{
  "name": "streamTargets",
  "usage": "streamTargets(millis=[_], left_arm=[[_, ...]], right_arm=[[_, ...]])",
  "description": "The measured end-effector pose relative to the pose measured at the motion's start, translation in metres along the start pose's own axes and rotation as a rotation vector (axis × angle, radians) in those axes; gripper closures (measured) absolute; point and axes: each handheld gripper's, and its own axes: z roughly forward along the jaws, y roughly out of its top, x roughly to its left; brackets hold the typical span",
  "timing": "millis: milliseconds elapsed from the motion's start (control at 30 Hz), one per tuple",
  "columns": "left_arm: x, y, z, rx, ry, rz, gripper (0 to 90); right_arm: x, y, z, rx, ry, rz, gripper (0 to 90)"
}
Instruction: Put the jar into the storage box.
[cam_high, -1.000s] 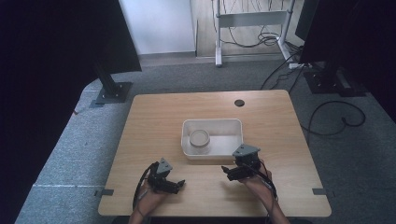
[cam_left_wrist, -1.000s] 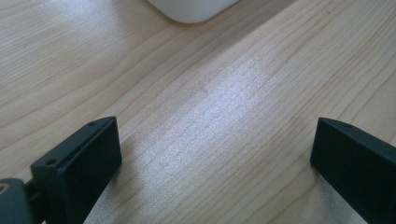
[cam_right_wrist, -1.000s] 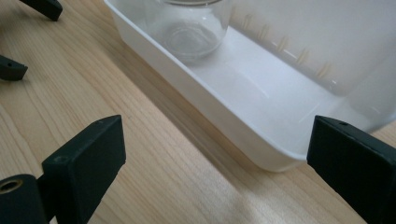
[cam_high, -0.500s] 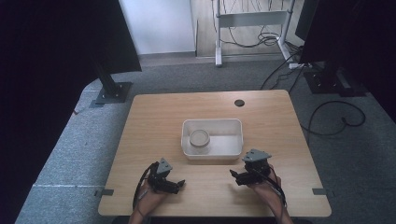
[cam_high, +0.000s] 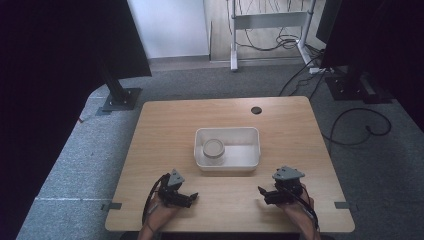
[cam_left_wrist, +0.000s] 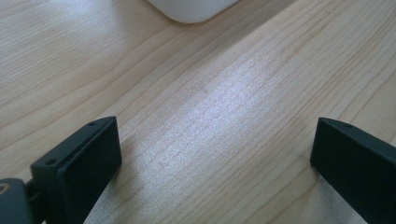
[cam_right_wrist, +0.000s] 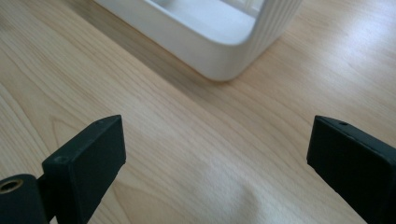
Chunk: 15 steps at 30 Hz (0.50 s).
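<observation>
Carpet (cam_high: 75, 150), grey and speckled, runs all round the wooden surface (cam_high: 165, 130), with dark panels (cam_high: 60, 45) standing at the far left and far right on black foot plates. Behind, a white frame (cam_high: 270, 20) stands against the wall amid loose cables, and another black cable (cam_high: 360, 125) loops on the floor off the right edge. The surface itself is pale wood with rounded corners and a small dark grommet hole (cam_high: 256, 109) near its far edge. Wide bare wood lies open on the left and right sides and along the far edge.

At the middle sits a white rectangular tray (cam_high: 252, 150), and inside it, toward its left end, a pale round container (cam_high: 213, 148). The near rim of the tray lies a little beyond both hands.

Along the near edge, the left tool (cam_high: 190, 197) rests low over bare wood, jaws spread wide with nothing between them. The right tool (cam_high: 264, 192) is also wide open and empty, near the tray's rounded near-right corner, apart from it.
</observation>
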Motion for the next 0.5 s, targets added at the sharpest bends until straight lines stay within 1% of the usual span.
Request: streamTargets(millis=[300,333,367,400,500], left_arm=[[0.0,0.0,0.0,0.0,0.0,0.0,1.7],[0.0,0.0,0.0,0.0,0.0,0.0,1.7],[0.0,0.0,0.0,0.0,0.0,0.0,1.7],[0.0,0.0,0.0,0.0,0.0,0.0,1.7],[0.0,0.0,0.0,0.0,0.0,0.0,1.7]], right_arm=[[-0.003,-0.021,-0.004,0.044,-0.021,0.018,4.2],[-0.003,-0.021,-0.004,0.044,-0.021,0.018,4.2],[-0.003,-0.026,-0.005,0.057,-0.023,0.025,4.2],[-0.003,-0.026,-0.005,0.057,-0.023,0.025,4.2],[-0.003,-0.035,-0.005,0.079,-0.027,0.032,4.2]])
